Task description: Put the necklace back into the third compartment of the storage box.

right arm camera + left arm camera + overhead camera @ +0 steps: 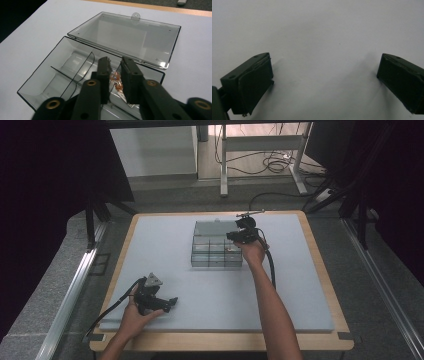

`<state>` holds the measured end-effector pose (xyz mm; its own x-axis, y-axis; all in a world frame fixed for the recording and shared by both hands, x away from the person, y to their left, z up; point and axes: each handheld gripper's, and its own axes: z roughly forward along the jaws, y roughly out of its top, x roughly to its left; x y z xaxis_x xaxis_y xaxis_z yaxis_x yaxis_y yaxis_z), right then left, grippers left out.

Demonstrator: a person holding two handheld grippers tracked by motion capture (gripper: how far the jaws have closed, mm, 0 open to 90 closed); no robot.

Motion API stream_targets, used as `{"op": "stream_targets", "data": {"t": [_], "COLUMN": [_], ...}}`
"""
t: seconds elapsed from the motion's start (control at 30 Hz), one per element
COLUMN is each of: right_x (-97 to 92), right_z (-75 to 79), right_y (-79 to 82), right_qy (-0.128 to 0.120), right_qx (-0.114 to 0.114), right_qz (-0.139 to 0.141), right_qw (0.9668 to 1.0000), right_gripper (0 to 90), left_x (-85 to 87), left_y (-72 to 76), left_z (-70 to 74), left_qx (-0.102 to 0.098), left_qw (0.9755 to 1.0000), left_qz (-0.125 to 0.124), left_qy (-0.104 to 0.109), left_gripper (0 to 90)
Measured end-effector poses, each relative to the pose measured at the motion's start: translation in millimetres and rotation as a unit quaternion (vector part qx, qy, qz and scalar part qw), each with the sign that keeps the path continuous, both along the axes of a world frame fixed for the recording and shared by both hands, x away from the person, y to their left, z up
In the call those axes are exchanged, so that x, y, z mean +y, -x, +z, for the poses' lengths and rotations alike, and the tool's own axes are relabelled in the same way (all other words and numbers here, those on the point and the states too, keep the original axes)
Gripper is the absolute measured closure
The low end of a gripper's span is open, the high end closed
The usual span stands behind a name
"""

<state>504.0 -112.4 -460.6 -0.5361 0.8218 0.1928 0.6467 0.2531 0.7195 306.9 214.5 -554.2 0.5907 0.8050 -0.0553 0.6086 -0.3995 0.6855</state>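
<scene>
Grey mat point(210, 295): right gripper point(115, 62) jaws slightly apart, empty, over organizer box point(62, 72)

A lab-like recording room: foam-topped table point(150, 245), dark curtains point(45, 195), loose floor cables point(270, 165), bare desk frame point(260, 150).

Copper-coloured item point(118, 82) in the clear compartment box point(62, 75): mostly hidden behind the right gripper point(115, 62)'s jaws, kind not determinable. Box: near edge cut off by the frame's bottom and masked by the gripper's body. Compartment contents in the high view: too small to tell.
</scene>
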Motion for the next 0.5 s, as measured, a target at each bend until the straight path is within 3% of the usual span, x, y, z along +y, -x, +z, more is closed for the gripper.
{"op": "stream_targets", "data": {"t": [0.13,0.5], "right_x": [-1.2,-11.1], "right_z": [3.3,8.0], "right_y": [1.9,16.8], "right_qy": [0.003,-0.021], "right_qx": [-0.008,-0.020], "right_qz": [0.002,0.022], "right_qw": [1.0000,0.9993], "right_gripper": [64.4,49.5], "left_x": [0.0,-0.1], "left_y": [0.0,0.1], "left_z": [0.0,-0.1], "left_qx": [0.000,0.000], "left_qw": [1.0000,1.0000], "left_qz": [0.000,0.000], "left_qy": [0.000,0.001], "left_gripper": [0.3,0.2]}}
